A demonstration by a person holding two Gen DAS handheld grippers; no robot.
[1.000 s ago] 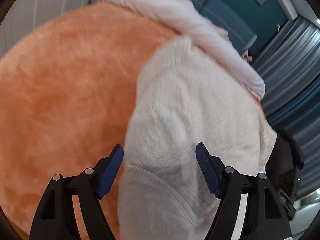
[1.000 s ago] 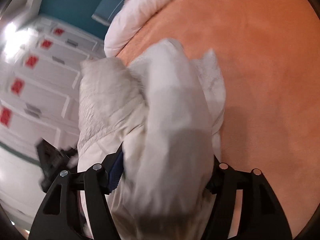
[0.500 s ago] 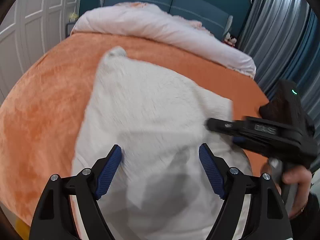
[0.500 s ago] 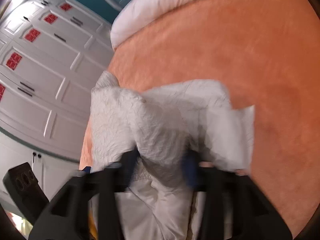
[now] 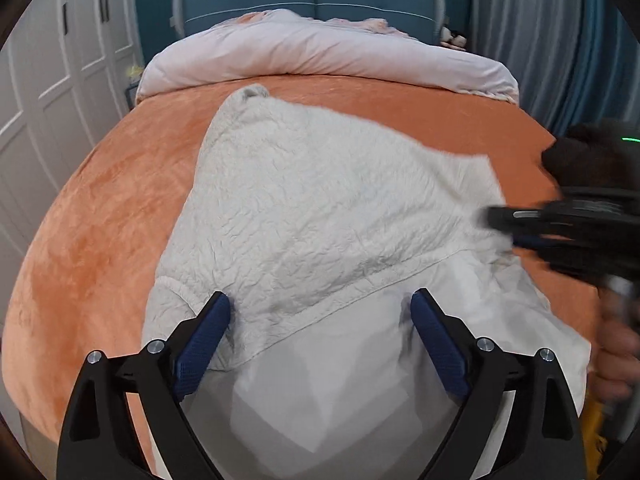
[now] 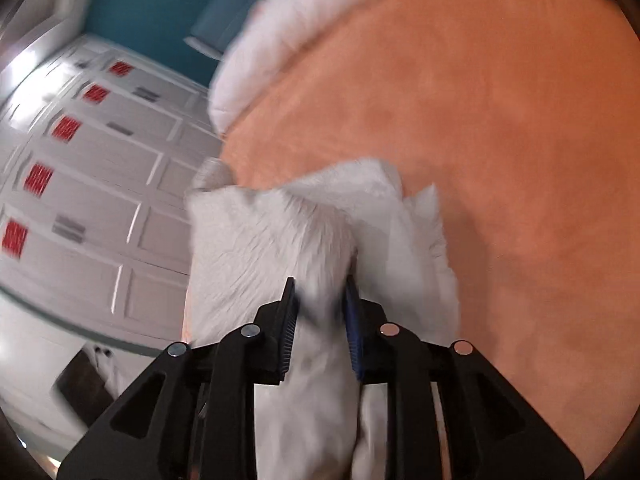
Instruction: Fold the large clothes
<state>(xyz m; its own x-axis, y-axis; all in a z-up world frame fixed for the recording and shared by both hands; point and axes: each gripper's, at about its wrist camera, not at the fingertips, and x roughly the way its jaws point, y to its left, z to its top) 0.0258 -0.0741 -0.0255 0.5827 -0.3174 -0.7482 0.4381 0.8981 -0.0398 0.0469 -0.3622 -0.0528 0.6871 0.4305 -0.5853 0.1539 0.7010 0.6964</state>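
Left claw [image 5: 320, 320] just spread wide over white garment [image 5: 320, 208], gripping nothing; right claw [image 6: 320, 304] pinching garment fold.

At the bottom centre of the frame I see my right tool [image 6: 320, 312] clamped on a bunch of the white garment [image 6: 272, 240]. The orange bed [image 6: 500, 120] fills the right side, white wardrobe doors [image 6: 100, 184] the left.

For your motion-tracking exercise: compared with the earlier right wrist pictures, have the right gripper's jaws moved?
Yes. The right gripper, wide a second ago, has closed and now pinches the white garment over the orange bedspread.
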